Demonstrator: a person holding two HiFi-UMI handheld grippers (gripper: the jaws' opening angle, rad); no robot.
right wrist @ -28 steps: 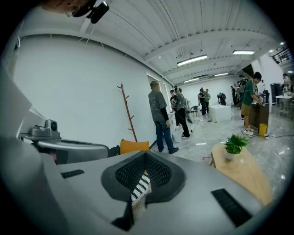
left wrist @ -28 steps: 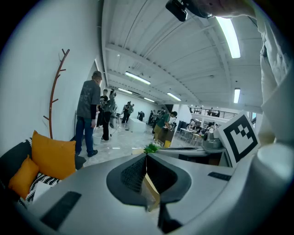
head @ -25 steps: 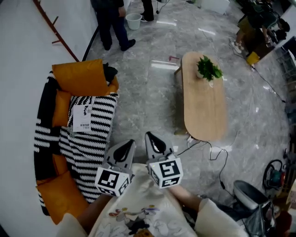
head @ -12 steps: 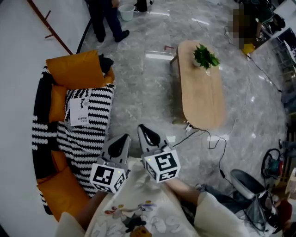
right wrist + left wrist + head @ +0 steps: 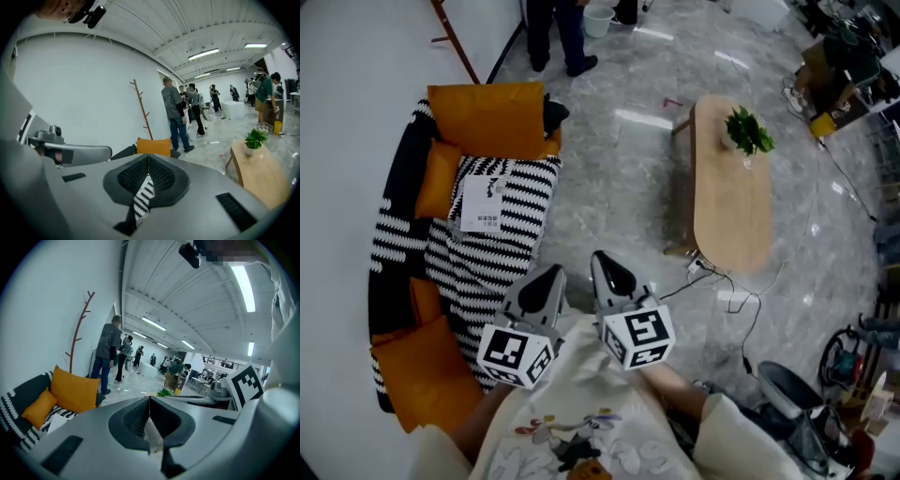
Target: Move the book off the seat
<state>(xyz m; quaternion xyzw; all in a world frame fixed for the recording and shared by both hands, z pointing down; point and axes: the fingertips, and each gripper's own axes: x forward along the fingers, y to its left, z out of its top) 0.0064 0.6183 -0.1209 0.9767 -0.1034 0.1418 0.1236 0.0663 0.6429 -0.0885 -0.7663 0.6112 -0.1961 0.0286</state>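
Note:
A white book [image 5: 483, 204] lies flat on the black-and-white striped sofa seat [image 5: 511, 239], between orange cushions [image 5: 487, 117]. Both grippers are held close in front of the person's chest, well short of the book and above the floor by the sofa's near end. My left gripper [image 5: 546, 281] is shut with nothing between its jaws, its tips meeting in the left gripper view [image 5: 149, 398]. My right gripper [image 5: 609, 272] is shut and empty too, its jaws closed in a line in the right gripper view [image 5: 148, 156]. The book does not show in either gripper view.
An oval wooden coffee table [image 5: 731, 206] with a potted plant [image 5: 748, 131] stands right of the sofa, grey floor between them. Cables [image 5: 741, 305] trail near its near end. People [image 5: 562, 33], a white bucket [image 5: 598, 19] and a coat rack [image 5: 455, 37] are at the far side.
The head view has swung, so the sofa and table sit further right in the picture. Both grippers stay shut in front of the chest.

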